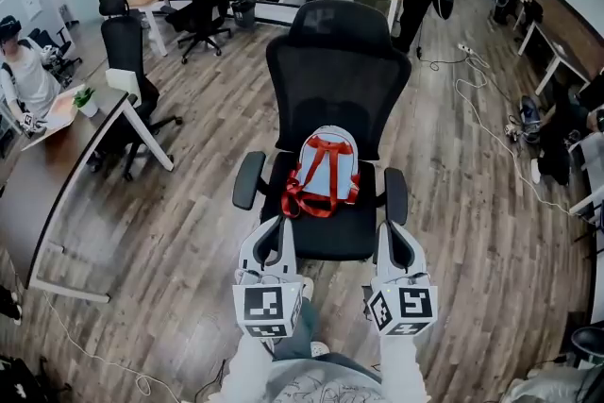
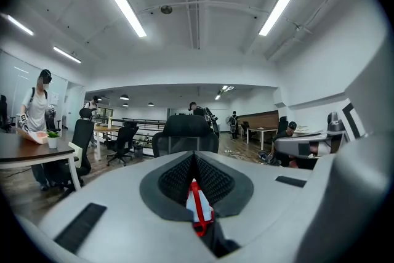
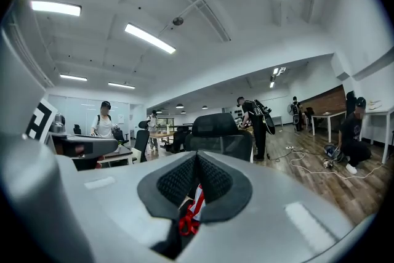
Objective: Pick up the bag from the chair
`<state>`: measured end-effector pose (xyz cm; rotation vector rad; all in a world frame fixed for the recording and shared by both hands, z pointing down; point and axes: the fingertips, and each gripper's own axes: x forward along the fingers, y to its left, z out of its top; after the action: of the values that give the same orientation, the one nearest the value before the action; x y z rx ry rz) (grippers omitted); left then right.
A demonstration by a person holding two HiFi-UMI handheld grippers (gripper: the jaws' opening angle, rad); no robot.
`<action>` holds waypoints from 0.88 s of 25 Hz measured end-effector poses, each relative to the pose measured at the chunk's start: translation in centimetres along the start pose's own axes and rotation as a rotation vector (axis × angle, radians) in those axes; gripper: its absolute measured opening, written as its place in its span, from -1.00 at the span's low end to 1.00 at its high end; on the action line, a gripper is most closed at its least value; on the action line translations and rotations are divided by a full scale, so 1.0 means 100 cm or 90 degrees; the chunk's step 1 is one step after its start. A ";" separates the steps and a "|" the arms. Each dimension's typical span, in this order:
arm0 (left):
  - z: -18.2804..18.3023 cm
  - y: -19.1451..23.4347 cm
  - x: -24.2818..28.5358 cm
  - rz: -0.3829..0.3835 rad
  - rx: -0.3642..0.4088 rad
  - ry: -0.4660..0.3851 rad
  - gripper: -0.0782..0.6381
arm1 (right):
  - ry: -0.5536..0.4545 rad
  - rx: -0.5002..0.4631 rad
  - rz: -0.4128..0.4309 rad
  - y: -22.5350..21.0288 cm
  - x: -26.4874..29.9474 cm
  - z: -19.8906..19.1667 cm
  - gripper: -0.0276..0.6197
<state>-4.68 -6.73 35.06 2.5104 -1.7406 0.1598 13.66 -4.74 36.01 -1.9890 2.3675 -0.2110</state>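
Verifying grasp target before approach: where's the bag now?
Head view, centre: the bag stands on the black chair's seat, leaning against the backrest, just beyond the left tongs and right tongs.

Illumination is bright, even and white, supplied from above by long ceiling light strips (image 2: 127, 10). Shadows are soft; the wooden floor (image 1: 189, 203) carries a pale sheen. All three views show strong fisheye curvature with dark corners. The near surfaces of the left claw (image 2: 196, 163) and right claw (image 3: 197, 163) render soft and slightly blurred; the room behind is sharper.
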 end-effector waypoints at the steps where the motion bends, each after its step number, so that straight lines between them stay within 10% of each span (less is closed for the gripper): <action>1: -0.002 0.005 0.016 -0.004 -0.002 0.002 -0.76 | 0.001 -0.002 -0.003 -0.004 0.017 -0.001 -0.88; 22: -0.063 0.078 0.247 -0.114 0.023 0.119 -0.76 | 0.130 -0.045 -0.004 -0.052 0.244 -0.077 -0.88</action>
<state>-3.61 -31.55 44.68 2.5655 -1.4486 0.4014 13.56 -29.03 45.64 -2.0991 2.5240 -0.3516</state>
